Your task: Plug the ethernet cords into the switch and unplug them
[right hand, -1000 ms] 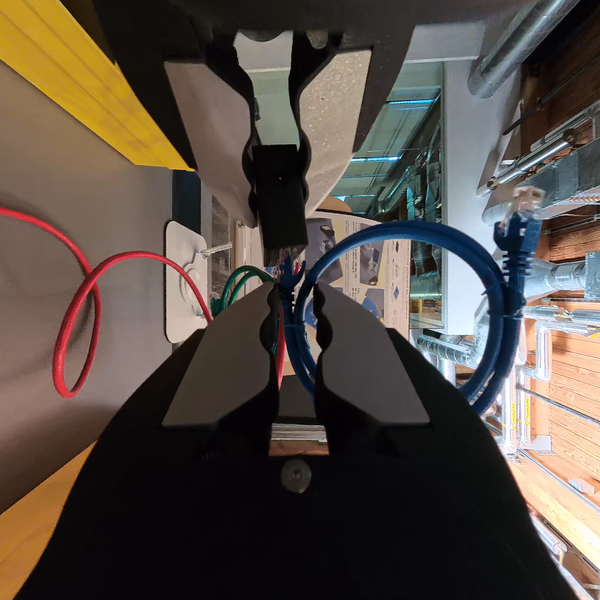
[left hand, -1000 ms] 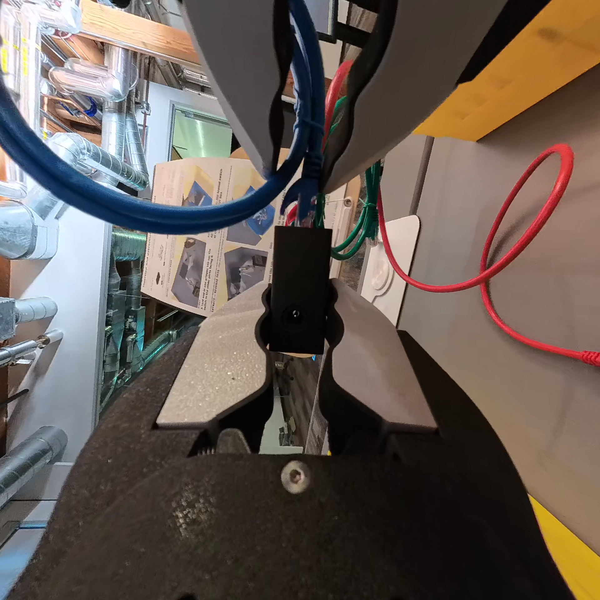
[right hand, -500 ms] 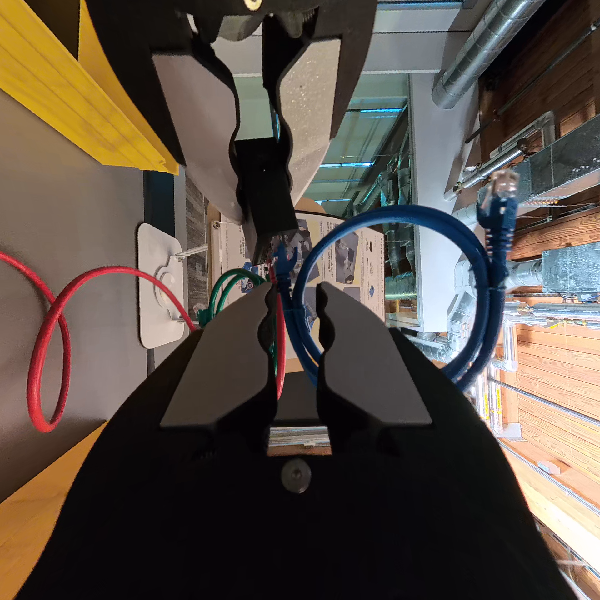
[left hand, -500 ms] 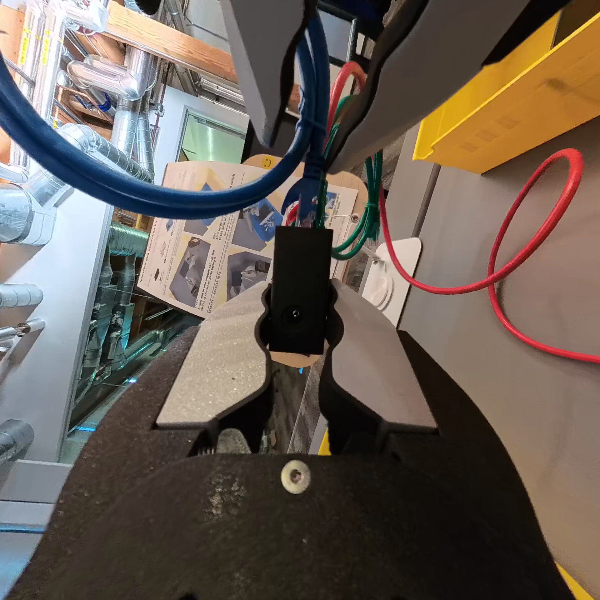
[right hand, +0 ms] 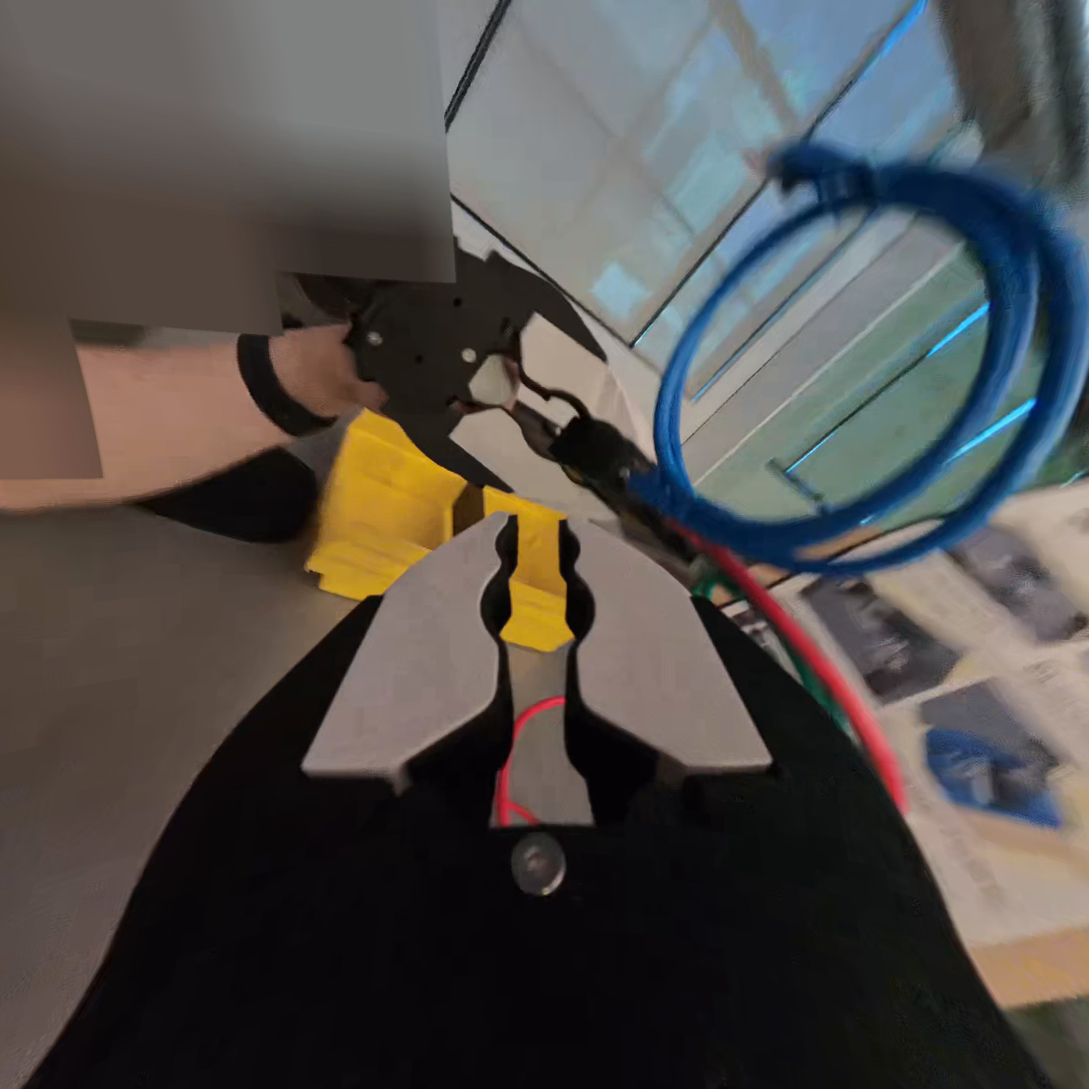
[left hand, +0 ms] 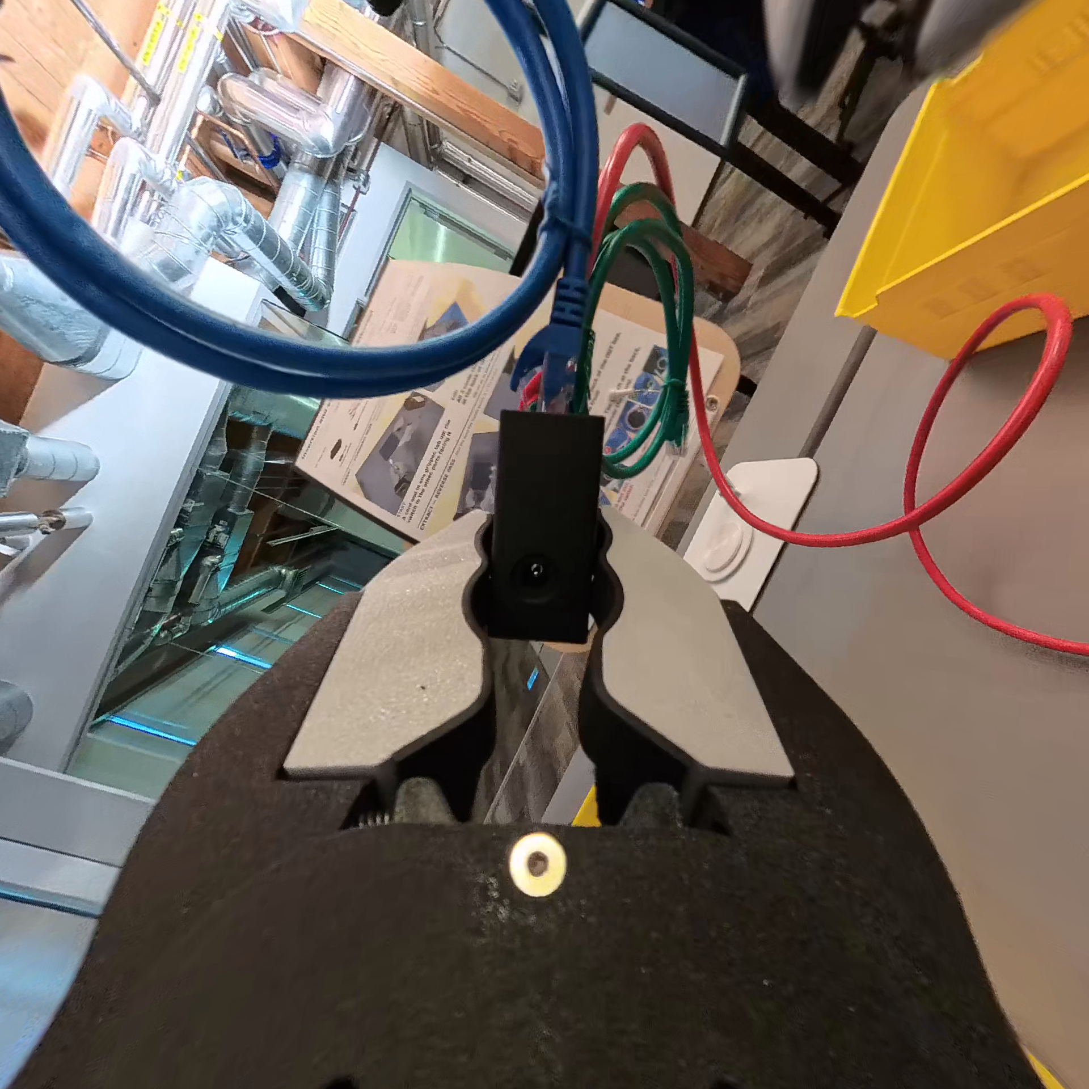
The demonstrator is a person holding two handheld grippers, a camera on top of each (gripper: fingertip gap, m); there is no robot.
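Note:
My left gripper (left hand: 543, 533) is shut on a small black switch (left hand: 545, 501) and holds it in the air. A blue cord (left hand: 563, 306) is plugged into its far end, and its coil sweeps off to the left. A green cord (left hand: 645, 353) and a red cord (left hand: 943, 507) also run to that end. My right gripper (right hand: 536, 527) is empty, with a narrow gap between its fingers, and stands back from the switch (right hand: 589, 448). In the blurred right wrist view a hand holds the left gripper (right hand: 436, 371), with the blue coil (right hand: 872, 353) hanging beside it.
A yellow bin (left hand: 972, 194) stands on the grey table (left hand: 943, 766), also in the right wrist view (right hand: 383, 507). A white plate (left hand: 751, 530) lies at the table edge. A printed poster (left hand: 448, 424) stands behind the switch. Pipes and wooden beams fill the left. There is about 10 centimeters between the tips of the two grippers.
My right gripper has drawn back from the blue plug and swung away, so its view now looks across the table. The left gripper still holds the switch with the blue cord plugged in.

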